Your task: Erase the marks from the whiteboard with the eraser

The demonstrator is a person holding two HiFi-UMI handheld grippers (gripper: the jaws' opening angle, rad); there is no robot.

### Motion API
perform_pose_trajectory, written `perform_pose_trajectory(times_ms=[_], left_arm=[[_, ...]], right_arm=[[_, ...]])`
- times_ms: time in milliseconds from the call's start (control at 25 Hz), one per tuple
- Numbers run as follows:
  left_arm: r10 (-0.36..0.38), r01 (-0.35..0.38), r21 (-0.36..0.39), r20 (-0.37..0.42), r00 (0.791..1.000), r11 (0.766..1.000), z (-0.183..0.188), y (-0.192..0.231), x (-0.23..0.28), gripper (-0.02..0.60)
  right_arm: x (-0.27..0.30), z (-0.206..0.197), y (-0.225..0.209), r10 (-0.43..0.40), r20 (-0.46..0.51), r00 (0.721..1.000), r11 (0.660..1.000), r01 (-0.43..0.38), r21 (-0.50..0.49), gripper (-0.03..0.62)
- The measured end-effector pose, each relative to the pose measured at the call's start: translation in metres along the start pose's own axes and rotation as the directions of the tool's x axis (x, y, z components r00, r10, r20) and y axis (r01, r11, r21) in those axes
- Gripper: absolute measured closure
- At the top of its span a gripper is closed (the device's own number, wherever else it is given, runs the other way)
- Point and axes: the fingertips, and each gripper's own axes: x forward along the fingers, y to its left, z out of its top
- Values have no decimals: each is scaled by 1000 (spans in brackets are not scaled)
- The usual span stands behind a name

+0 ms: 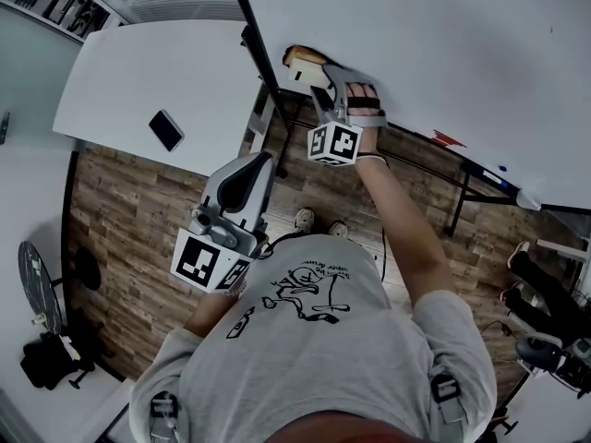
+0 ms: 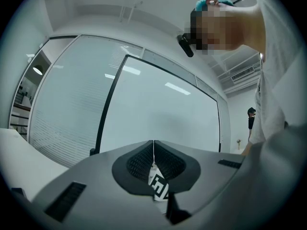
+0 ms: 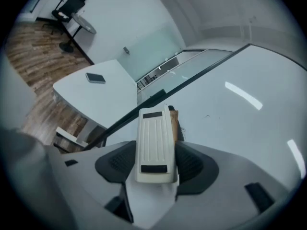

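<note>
The whiteboard (image 1: 443, 35) fills the upper right of the head view and looks almost blank. My right gripper (image 1: 312, 79) is raised to it near its black left frame, shut on the eraser (image 1: 303, 61), whose brown felt faces the board. In the right gripper view the white ribbed eraser (image 3: 154, 145) sits between the dark pads (image 3: 193, 164), with the whiteboard (image 3: 235, 119) just beyond and a tiny faint mark (image 3: 207, 115) on it. My left gripper (image 1: 257, 162) hangs low near my body, shut and holding nothing. Its pads (image 2: 141, 161) meet in front of the whiteboard (image 2: 158, 104).
A white table (image 1: 120, 72) with a dark phone (image 1: 167, 129) stands left of the board. The board's black stand legs (image 1: 462, 197) cross the wood floor, and small red and blue items (image 1: 448, 138) lie on its ledge. An office chair (image 1: 42, 293) is at the far left.
</note>
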Motion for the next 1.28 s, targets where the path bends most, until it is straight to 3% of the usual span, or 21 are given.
perform_pose_trajectory(times_ms=[120, 200, 400, 680, 800, 1000, 1160, 1280], left_arm=[[-8, 8, 1, 2, 1000, 1000, -2, -1, 1, 558], [-20, 20, 2, 4, 1000, 1000, -2, -3, 6, 558], [-69, 69, 13, 7, 998, 998, -3, -17, 23, 558], [-164, 164, 25, 10, 986, 986, -4, -47, 56, 558], [-204, 203, 34, 20, 979, 979, 0, -62, 68, 558], [-263, 262, 48, 18, 965, 964, 4, -81, 86, 557], [-298, 297, 58, 20, 954, 953, 10, -94, 96, 557], [-313, 311, 68, 23, 949, 948, 15, -101, 102, 557]], right_arm=[[-39, 8, -7, 9, 54, 999, 987, -17, 163, 333], [-67, 10, -16, 8, 78, 997, 958, -30, 285, 333], [-133, 1, -47, -22, 121, 992, 825, -51, 563, 333], [-205, -13, -94, -138, 153, 979, 667, -22, 744, 333], [-234, -19, -108, -177, 138, 975, 621, 2, 784, 333], [-277, -24, -135, -239, 118, 964, 578, 43, 815, 333], [-307, -32, -151, -254, 121, 960, 606, 60, 793, 333], [-324, -36, -159, -267, 117, 957, 603, 71, 795, 333]])
